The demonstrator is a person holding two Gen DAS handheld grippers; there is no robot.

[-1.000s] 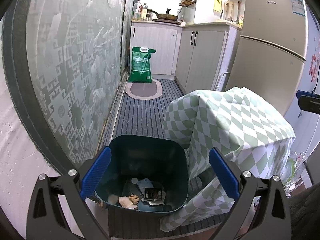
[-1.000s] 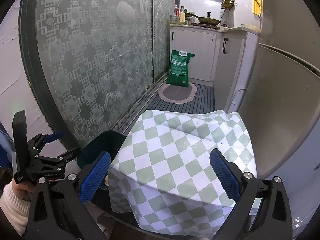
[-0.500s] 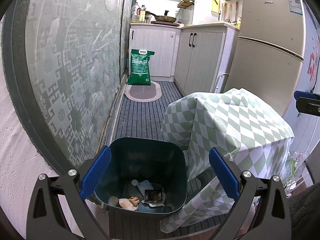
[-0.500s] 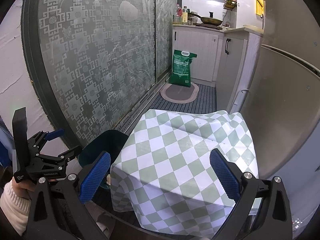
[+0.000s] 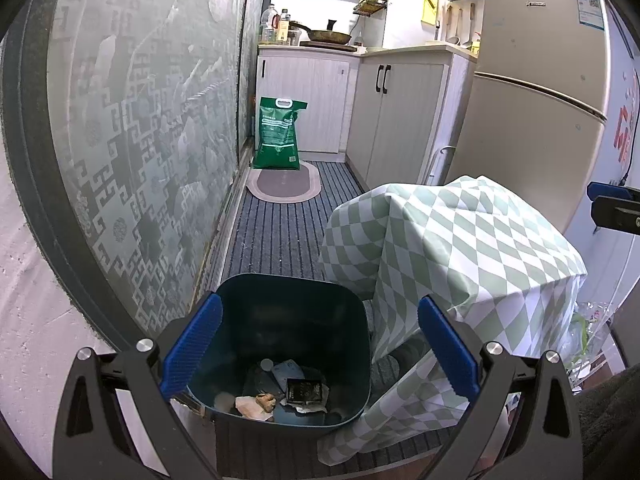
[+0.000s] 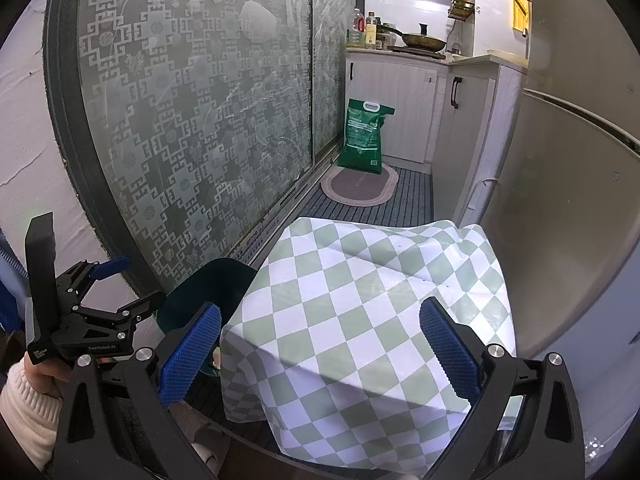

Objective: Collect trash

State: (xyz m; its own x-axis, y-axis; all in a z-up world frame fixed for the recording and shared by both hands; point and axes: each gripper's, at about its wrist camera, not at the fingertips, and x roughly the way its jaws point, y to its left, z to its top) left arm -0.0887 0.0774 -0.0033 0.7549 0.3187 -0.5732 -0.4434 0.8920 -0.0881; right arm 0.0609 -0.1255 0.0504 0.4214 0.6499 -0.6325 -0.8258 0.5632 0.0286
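Dark teal plastic, the trash bin [image 5: 280,344] is sitting at the lower centre of the left wrist view, scraps and a dark wrapper [image 5: 304,391] lying inside. "GenRobot.AI" is showing in small print at the right view's lower left, on the left gripper [image 5: 319,350], which is hanging spread wide above the bin, grasping nothing. The right gripper [image 6: 319,350] is gaping empty over the green-checked tablecloth [image 6: 360,312].

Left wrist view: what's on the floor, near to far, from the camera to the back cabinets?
Dark trash bin with scraps in it → striped floor runner → oval mat → green sack → white cabinets.
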